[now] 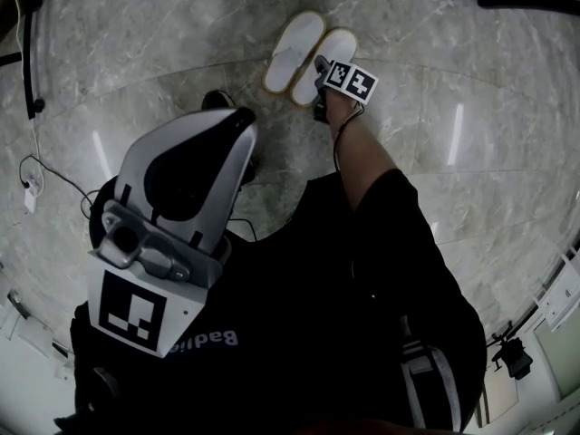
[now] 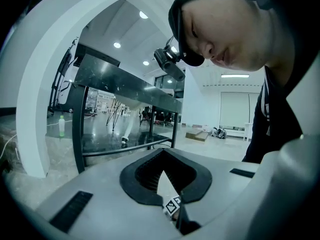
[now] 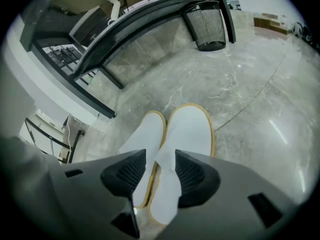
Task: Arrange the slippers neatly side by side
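Two white fabric slippers with tan edging (image 1: pixel 294 48) lie side by side, touching, on the grey marble floor (image 1: pixel 136 62). My right gripper (image 3: pixel 160 158) has its jaws wide apart above them, holding nothing. My left gripper (image 1: pixel 237 125) is closed and empty.

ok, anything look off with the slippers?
Nothing stands out. The left slipper and right slipper lie side by side, edges touching, pointing the same way. The right gripper hovers over them, jaws open.
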The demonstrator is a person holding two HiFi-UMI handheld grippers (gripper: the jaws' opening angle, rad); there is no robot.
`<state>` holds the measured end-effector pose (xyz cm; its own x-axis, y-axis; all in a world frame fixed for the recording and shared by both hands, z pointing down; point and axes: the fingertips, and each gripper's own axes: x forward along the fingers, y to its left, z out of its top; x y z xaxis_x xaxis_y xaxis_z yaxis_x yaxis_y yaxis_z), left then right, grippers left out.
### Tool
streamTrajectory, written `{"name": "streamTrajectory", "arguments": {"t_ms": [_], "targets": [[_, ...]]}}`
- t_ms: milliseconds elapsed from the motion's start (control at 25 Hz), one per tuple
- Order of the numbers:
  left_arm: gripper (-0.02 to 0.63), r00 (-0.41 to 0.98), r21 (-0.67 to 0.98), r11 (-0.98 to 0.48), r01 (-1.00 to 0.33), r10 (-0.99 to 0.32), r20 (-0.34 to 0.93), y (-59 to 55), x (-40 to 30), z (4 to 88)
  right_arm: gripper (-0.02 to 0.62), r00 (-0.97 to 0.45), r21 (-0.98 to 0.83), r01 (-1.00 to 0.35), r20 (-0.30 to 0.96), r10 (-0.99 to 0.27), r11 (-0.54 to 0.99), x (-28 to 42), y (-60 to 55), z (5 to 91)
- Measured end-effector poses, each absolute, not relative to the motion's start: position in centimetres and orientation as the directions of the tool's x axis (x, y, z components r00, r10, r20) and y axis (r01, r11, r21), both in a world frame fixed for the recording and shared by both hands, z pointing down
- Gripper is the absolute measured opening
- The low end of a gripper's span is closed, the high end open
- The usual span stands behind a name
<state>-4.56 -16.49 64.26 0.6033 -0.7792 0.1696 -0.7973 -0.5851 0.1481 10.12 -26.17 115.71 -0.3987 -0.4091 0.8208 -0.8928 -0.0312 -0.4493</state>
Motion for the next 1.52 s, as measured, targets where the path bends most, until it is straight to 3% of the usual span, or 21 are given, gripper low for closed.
{"name": "streamTrajectory", "arguments": {"t_ms": [280,440,520,600,720,920,1160,1320,1520], "targets": [[0.002,0.609,0.109,-0.601,-0.792,-0.789,0.08,-21.7,-3.4,62.4,0.161,-0.299,-0.383,-0.918,0.838,-0.456,-0.101,13.3,-23.5,108.0],[0.0,0.649,0.22,-0.629,-0.746,-0.76,0.027,-23.7,-2.2,62.3,0.16,-0.377,-0.462,-0.887,0.726,-0.575,-0.003,12.1,-24.3,95.5],[0.0,0.625,0.292,-0.596,-0.748,-0.781,0.007,-24.0,-3.3,62.2,0.16,-0.42,-0.487,-0.872,0.703,-0.574,0.042,11.1,-23.6,89.2],[0.002,0.572,0.309,-0.528,-0.791,-0.818,0.067,-23.6,-5.2,61.7,0.16,-0.455,-0.498,-0.863,0.698,-0.552,0.081,10.3,-22.7,83.1],[0.002,0.52,0.307,-0.464,-0.831,-0.845,0.129,-22.3,-7.1,55.0,0.16,-0.5,-0.484,-0.856,0.686,-0.529,0.181,9.2,-21.0,73.6],[0.002,0.59,0.25,-0.557,-0.792,-0.803,0.083,-19.4,-7.7,39.8,0.16,-0.501,-0.385,-0.865,0.631,-0.592,0.322,6.3,-17.2,57.9],[0.002,0.678,0.215,-0.655,-0.724,-0.733,0.049,-14.5,-5.2,24.4,0.16,-0.569,-0.451,-0.816,0.521,-0.636,0.361,4.9,-10.3,41.0],[0.002,0.717,0.157,-0.703,-0.693,-0.695,0.052,-8.8,-3.5,18.0,0.16,-0.626,-0.456,-0.772,0.421,-0.656,0.443,4.4,-5.5,32.1],[0.002,0.721,0.134,-0.709,-0.693,-0.684,0.107,-1.2,-1.6,15.7,0.16,-0.642,-0.41,-0.757,0.319,-0.697,0.51,5.7,-0.6,25.8]]}}
